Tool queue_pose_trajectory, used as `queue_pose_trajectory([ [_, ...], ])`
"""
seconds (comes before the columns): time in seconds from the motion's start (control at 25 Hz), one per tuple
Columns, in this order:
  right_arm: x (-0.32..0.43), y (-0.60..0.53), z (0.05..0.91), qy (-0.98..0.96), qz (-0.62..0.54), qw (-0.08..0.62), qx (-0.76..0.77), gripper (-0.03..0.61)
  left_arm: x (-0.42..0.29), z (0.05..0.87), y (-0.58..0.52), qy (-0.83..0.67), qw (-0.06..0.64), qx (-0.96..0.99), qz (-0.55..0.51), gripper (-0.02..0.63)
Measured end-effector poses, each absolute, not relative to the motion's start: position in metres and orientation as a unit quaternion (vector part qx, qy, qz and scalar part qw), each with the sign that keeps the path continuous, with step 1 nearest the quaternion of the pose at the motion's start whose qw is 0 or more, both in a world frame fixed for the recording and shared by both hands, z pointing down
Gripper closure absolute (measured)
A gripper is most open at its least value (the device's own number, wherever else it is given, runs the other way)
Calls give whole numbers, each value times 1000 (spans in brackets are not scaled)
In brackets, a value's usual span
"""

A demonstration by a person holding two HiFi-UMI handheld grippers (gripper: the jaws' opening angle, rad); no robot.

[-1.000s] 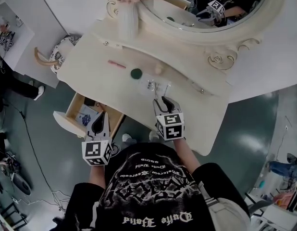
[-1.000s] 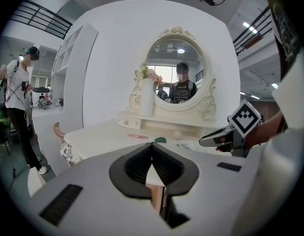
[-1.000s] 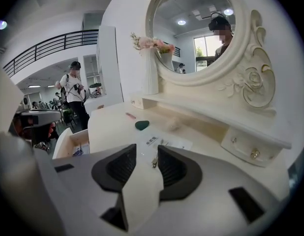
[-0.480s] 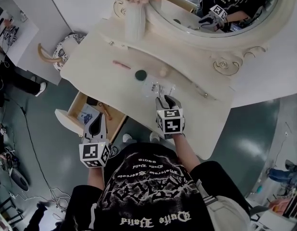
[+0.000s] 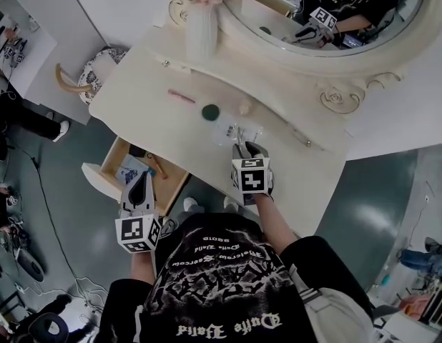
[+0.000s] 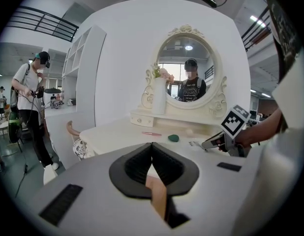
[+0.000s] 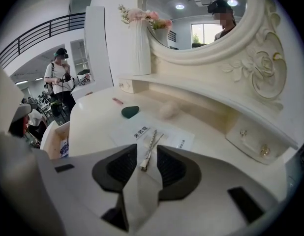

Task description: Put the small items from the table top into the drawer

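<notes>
Right gripper (image 5: 247, 148) sits at the middle of the head view with its jaws parted. Their tips flank the near end of a slim metal clip (image 7: 148, 151), which lies inside a clear packet (image 5: 234, 132) on the dressing table (image 5: 135, 84). Up and left of the packet, three more things lie on the top: a dark green item (image 5: 211, 111), a pale round item (image 5: 244, 108) and a pink stick (image 5: 182, 96). Left gripper (image 5: 143, 181), at lower left, has its jaws pressed together with nothing between them. It hangs at the lower edge of the open drawer (image 5: 94, 179), which holds a few small things.
</notes>
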State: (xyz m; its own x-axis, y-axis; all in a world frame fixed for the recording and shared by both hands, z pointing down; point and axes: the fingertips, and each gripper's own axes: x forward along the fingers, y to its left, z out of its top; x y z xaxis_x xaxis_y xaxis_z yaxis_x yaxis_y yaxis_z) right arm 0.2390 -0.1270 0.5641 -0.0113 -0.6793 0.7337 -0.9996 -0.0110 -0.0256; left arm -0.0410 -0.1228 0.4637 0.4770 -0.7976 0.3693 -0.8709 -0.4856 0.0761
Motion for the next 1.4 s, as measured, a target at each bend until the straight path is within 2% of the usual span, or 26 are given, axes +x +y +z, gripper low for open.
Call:
queue_pose_trajectory([
  [0.76, 243, -125, 577, -623, 322, 304, 645, 491, -45, 470, -126, -495, 137, 845, 147, 598],
  [1.4, 247, -125, 582, -618, 333, 296, 648, 515, -39, 471, -129, -496, 135, 844, 152, 598],
])
